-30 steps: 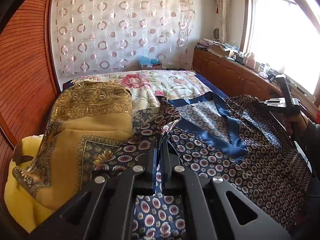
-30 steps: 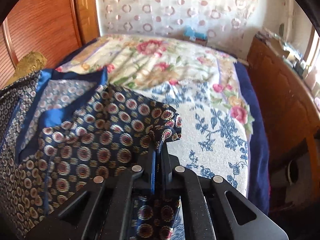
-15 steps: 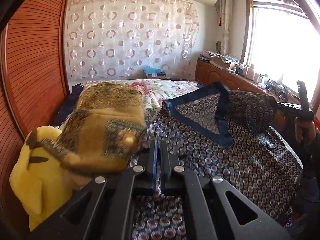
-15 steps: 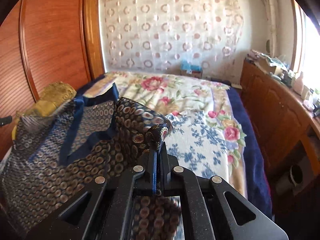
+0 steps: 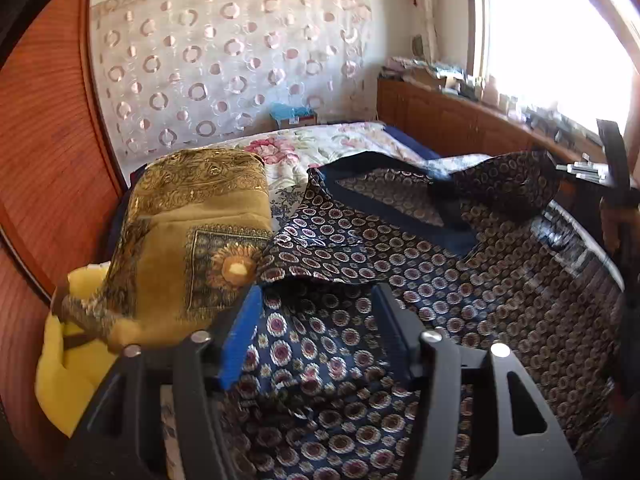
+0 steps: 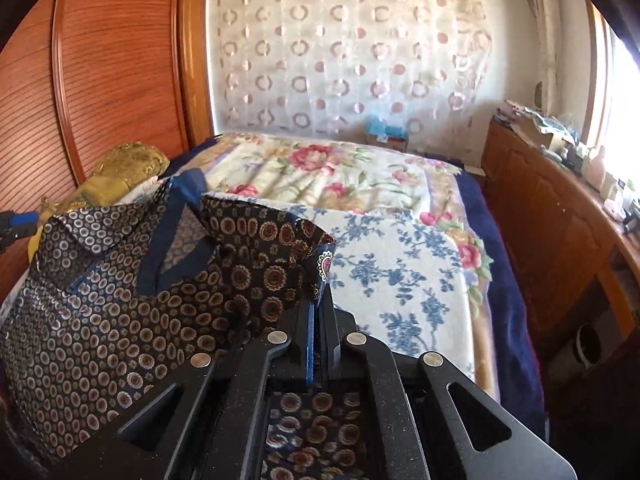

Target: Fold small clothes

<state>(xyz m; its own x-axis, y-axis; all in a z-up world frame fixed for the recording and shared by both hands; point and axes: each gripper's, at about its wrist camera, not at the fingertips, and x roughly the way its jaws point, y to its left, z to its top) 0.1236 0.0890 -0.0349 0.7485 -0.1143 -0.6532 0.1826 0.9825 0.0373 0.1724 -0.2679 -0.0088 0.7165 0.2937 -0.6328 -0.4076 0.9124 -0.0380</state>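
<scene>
Now the dark blue shirt w/ little round flowers lies spread on the bed. It has a plain blue collar band near the top. The left gripper is wide apart, w/ nothing held. Its fingers hang just over the near part of the shirt, one on each side of a patch of cloth. One finger has a blue pad.

The right gripper is pinched tight on a corner of the shirt. That corner is lifted up off the bed, so the cloth makes a small tent & you can see a bit of its inside. In the left view the right gripper shows far off at the right side, w/ the lifted cloth next to it.

A gold pillow sits just left of the shirt, touching its edge. A yellow soft thing is under & beside the pillow. The bed has a flowery blanket, pink & blue. Behind it hangs a curtain w/ rings on it.
</scene>
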